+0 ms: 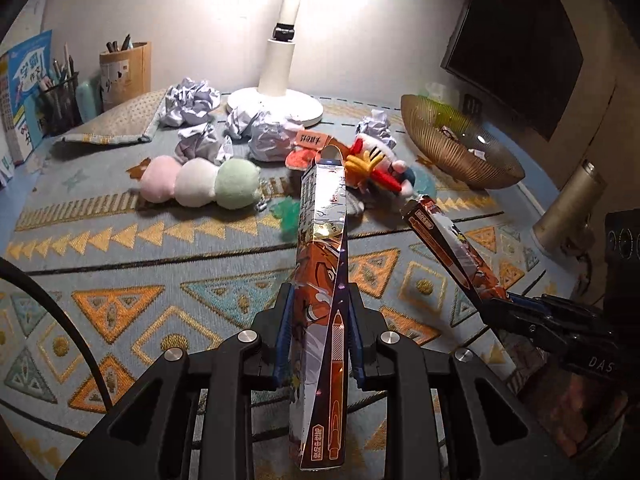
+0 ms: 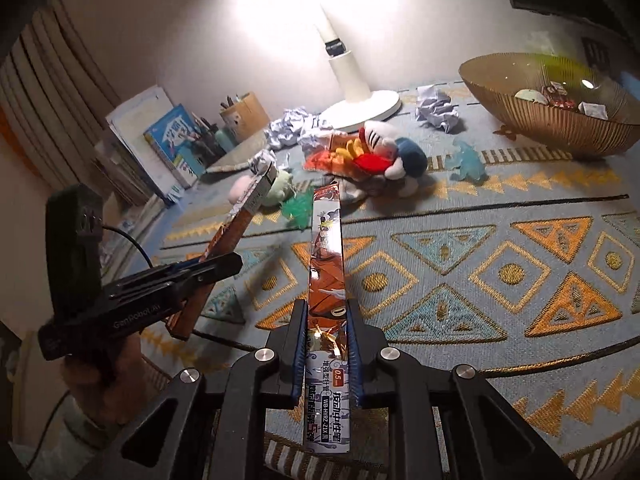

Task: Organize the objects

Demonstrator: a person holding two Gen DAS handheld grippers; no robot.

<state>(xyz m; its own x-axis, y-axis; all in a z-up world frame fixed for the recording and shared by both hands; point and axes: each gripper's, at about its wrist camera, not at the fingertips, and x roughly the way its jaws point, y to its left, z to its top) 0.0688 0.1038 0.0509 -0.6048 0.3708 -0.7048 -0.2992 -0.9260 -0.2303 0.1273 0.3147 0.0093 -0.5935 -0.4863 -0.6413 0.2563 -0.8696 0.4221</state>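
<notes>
1. The left gripper [image 1: 320,300] is pinching a long, narrow pen box [image 1: 320,264] printed in orange and silver. The box sticks out past the fingers, tilted up above a patterned cloth [image 1: 160,264] that covers the table.
2. The right gripper [image 2: 324,320] is clamped on a second pen box [image 2: 326,264] of the same kind, likewise raised off the cloth. In the left wrist view this gripper sits at 3 o'clock, its box slanting up toward 12 o'clock.
3. Beyond the left box tip, toward 12 o'clock, lies a red, white and yellow stuffed toy [image 1: 376,164], just past the tip.
4. At 10 o'clock from that tip lies a plush of three balls [image 1: 200,186], pink, white and green in a row.
5. Crumpled paper balls [image 1: 192,104] lie farther back, around the round base of a white lamp [image 1: 276,80].
6. At 2 o'clock stands a ribbed gold bowl [image 1: 452,148] with small items inside; they are too small to tell.
7. At 9 to 10 o'clock, pen holders [image 1: 124,72] and books [image 1: 28,88] line the wall.
8. A metal cylinder [image 1: 572,208] lies near the right edge.
</notes>
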